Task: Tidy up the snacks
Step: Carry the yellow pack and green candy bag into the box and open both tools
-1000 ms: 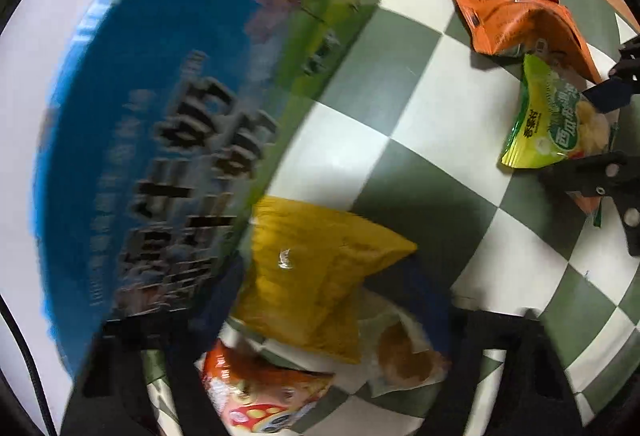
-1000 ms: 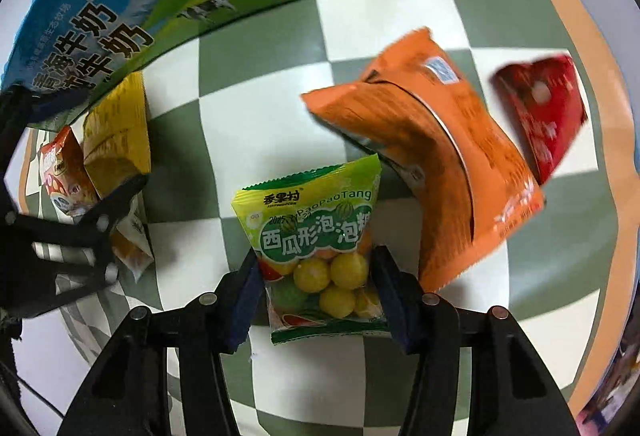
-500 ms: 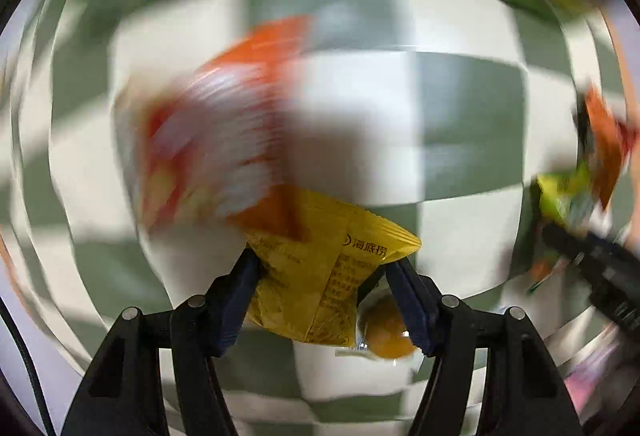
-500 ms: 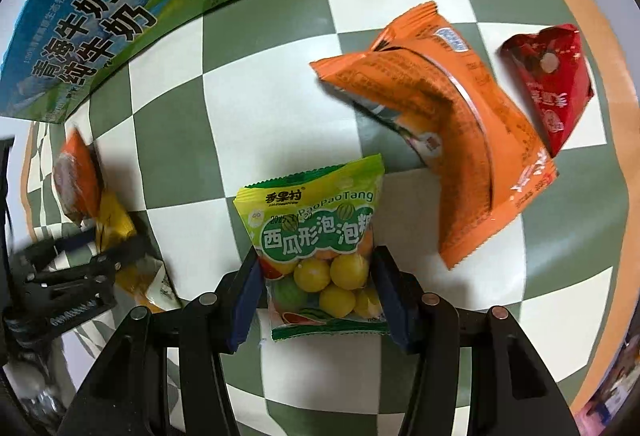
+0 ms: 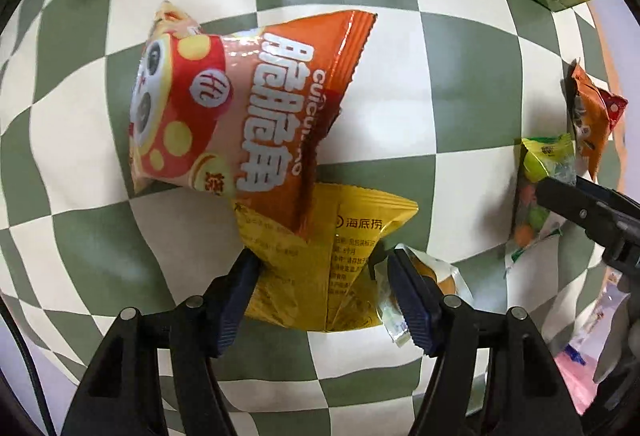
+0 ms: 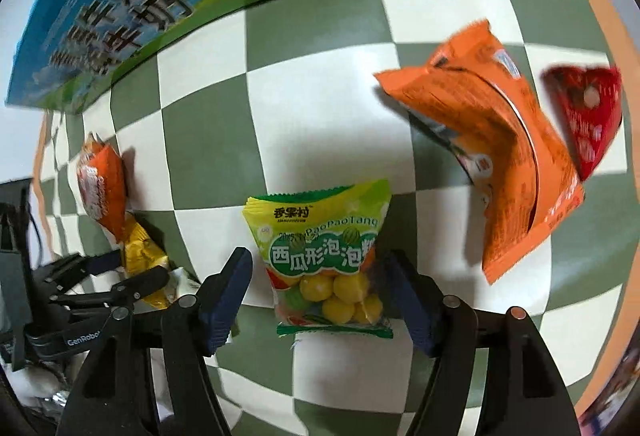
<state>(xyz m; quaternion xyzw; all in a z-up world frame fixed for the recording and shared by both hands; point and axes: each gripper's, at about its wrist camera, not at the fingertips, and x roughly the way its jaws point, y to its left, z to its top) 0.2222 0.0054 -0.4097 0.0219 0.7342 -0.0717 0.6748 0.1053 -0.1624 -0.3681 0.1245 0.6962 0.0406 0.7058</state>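
Left claw [image 5: 322, 290]: jaws closing, pads pressing the yellow packet [image 5: 320, 256] between them on the checkered desk [image 5: 460, 108]. Right claw [image 6: 318, 292]: jaws opening, pads clear of the green candy bag [image 6: 324, 252] lying between them.

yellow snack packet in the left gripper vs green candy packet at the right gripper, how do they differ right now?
Grip: the left gripper is closing on the yellow packet, pads at its sides; the right gripper is opening, with gaps beside the green candy packet.
Overlap: the orange-red chip bag lies over the yellow packet's top; nothing covers the green one.
Look: the yellow is opaque; the green shows round candies through a clear window.
Both lie on the checkered cloth.
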